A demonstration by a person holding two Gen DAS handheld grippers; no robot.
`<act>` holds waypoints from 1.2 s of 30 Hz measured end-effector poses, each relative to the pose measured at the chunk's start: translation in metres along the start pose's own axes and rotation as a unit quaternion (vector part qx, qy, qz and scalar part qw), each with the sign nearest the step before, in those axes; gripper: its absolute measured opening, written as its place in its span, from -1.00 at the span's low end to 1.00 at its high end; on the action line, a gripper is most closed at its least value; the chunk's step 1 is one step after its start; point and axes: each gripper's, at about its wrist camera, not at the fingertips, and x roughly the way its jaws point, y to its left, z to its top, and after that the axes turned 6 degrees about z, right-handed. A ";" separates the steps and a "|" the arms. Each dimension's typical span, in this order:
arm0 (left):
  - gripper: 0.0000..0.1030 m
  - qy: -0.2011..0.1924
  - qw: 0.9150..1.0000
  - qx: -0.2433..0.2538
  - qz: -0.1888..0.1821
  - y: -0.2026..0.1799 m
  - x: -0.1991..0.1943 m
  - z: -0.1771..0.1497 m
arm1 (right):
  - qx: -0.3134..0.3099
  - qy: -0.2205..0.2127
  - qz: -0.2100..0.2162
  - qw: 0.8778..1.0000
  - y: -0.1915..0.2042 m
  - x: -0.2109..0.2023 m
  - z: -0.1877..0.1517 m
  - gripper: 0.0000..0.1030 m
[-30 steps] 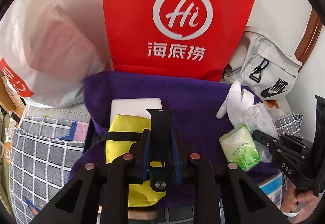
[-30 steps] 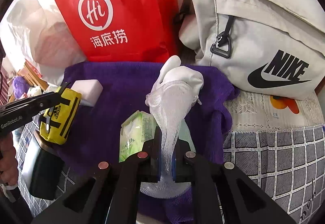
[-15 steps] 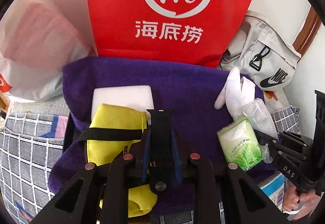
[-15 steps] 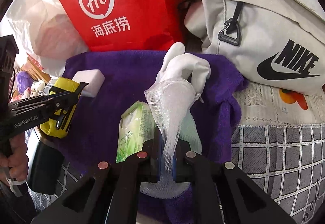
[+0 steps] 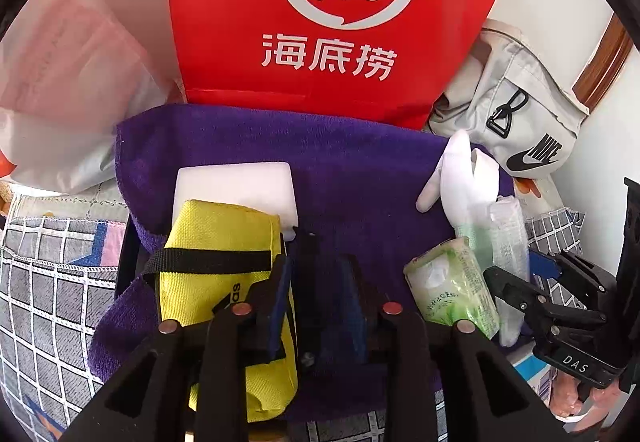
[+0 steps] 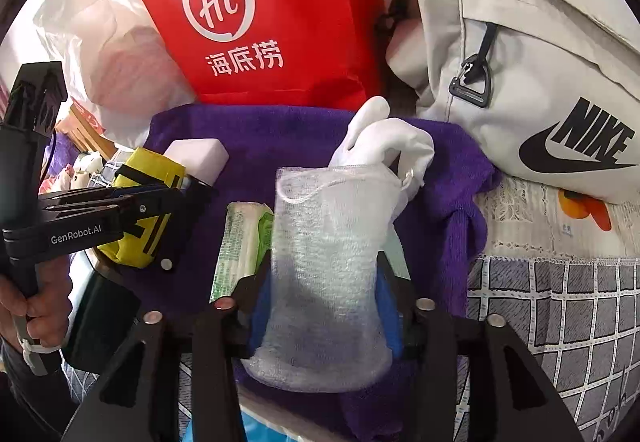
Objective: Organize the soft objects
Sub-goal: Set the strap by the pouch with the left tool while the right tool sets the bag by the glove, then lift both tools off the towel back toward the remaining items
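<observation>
- Left gripper (image 5: 316,282) is hovering low over the purple towel (image 5: 360,169), its blue pads standing a little apart with a black strap (image 5: 310,254) running up between them; a slim gap is showing on either side of the strap, so the claw is reading as narrowly parted rather than clamped.
- Just left of that claw, a yellow pouch (image 5: 216,262) with a black band is lying on the towel, its far end overlapping a white foam block (image 5: 236,181).
- Right gripper (image 6: 324,306) is standing wide, and a white mesh pouch (image 6: 324,242) is filling the whole space between its pads, spread flat and brushing both.
- The mesh pouch is resting on the towel's right part, its top edge lying over a white glove (image 6: 384,141) and its left side lying just beside a green tissue pack (image 6: 240,242).
- Behind the towel, a red paper bag (image 5: 340,21) is standing upright between a white plastic bag (image 5: 68,81) and a grey Nike bag (image 6: 520,61).
- A grey checked cloth (image 6: 560,314) is showing under the towel on the right.
- A person's hand (image 6: 36,306) is gripping the left tool's handle.
</observation>
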 end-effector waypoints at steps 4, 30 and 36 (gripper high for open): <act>-0.25 -0.007 1.000 0.002 0.003 -0.002 -0.007 0.000 | -0.004 -0.009 -0.007 1.000 0.003 -0.010 0.002 0.10; 0.31 0.044 0.998 0.030 -0.035 -0.030 -0.010 -0.009 | -0.010 -0.050 -0.027 0.998 0.020 -0.049 0.008 0.56; 0.31 0.049 0.997 0.027 -0.056 -0.030 -0.017 -0.009 | -0.019 -0.060 -0.054 0.997 0.033 -0.061 0.003 0.56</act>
